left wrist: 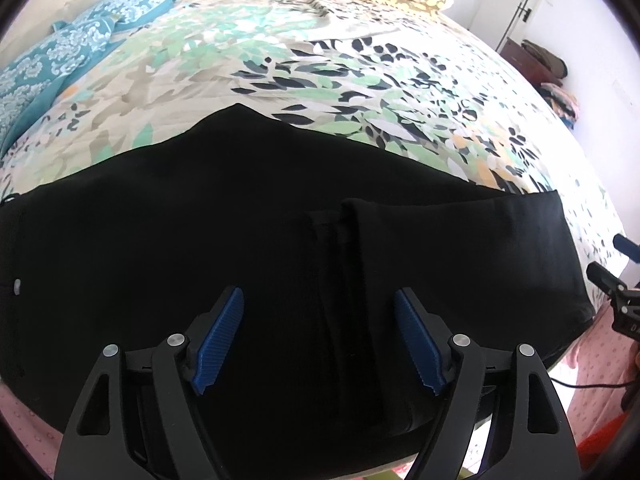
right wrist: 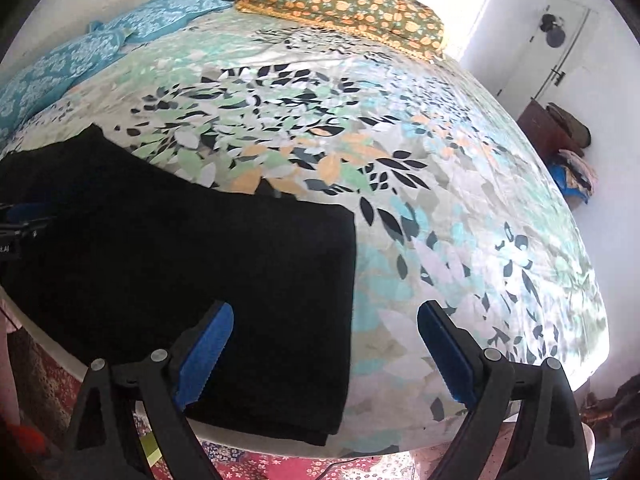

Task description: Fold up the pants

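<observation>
Left jaws: my left gripper (left wrist: pixel 319 340) stands spread, its ribbed blue pads (left wrist: pixel 218 340) clear of the cloth, nothing pinched between them.
Right jaws: my right gripper (right wrist: pixel 325 354) is spread too, gripping nothing; one pad hangs over black fabric, the other over bare bedspread.
Why released: I judge both hands have let the cloth lie so the fold can settle flat, and I hover tilted down to check it or pick the next edge.
Task's thing: the black, soft-woven pants (left wrist: pixel 200 248) lie flat near the closest edge of the bed, folded leg upon leg by the look of it, with a doubled layer and a lengthwise seam straight under my left jaws.
Right end: the pants' short straight edge (right wrist: pixel 352 280) falls between my right pads, a handy spot to seize for the next fold.
Support: the leaf-printed green, black and orange bedspread (right wrist: pixel 440 208) carries the pants; it is smooth, so the cloth should slide easily.
Further out: a turquoise patterned cloth (left wrist: pixel 80 52) and an olive pillow with orange flowers (right wrist: pixel 344 12) rest at the far end, well apart from the pants.
Containers: none that I can see; the bed alone holds things.
</observation>
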Tool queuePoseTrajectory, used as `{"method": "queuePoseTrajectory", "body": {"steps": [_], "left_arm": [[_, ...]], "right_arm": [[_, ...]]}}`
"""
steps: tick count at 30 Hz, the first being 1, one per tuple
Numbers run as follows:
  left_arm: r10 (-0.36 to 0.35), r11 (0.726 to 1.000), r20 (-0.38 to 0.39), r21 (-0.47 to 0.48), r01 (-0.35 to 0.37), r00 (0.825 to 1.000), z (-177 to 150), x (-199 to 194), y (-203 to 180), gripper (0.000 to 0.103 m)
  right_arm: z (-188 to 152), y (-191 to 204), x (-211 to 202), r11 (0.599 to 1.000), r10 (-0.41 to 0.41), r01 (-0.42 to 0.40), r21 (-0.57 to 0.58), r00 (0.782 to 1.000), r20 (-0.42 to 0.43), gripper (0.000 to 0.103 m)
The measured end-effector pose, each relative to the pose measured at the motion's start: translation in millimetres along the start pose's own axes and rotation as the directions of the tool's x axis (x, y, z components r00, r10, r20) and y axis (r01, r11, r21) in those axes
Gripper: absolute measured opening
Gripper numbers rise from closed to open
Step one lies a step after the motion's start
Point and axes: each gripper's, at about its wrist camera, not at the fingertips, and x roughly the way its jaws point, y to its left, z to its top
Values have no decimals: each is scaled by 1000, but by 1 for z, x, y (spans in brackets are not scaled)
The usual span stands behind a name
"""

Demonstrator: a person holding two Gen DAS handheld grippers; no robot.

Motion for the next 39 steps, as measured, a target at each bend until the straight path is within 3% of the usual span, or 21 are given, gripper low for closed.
{"method": "queuePoseTrajectory", "body": {"steps": [14, 39], "left_arm": [[25, 999, 11, -34, -24, 1000, -1, -4, 8, 83], [80, 992, 10, -101, -79, 997, 0, -5, 26, 84]], "right_arm": [[-1, -20, -2, 995, -29, 28, 100, 1000, 3, 93], [-1, -26, -2, 992, -41, 40, 121, 999, 6, 93]]}}
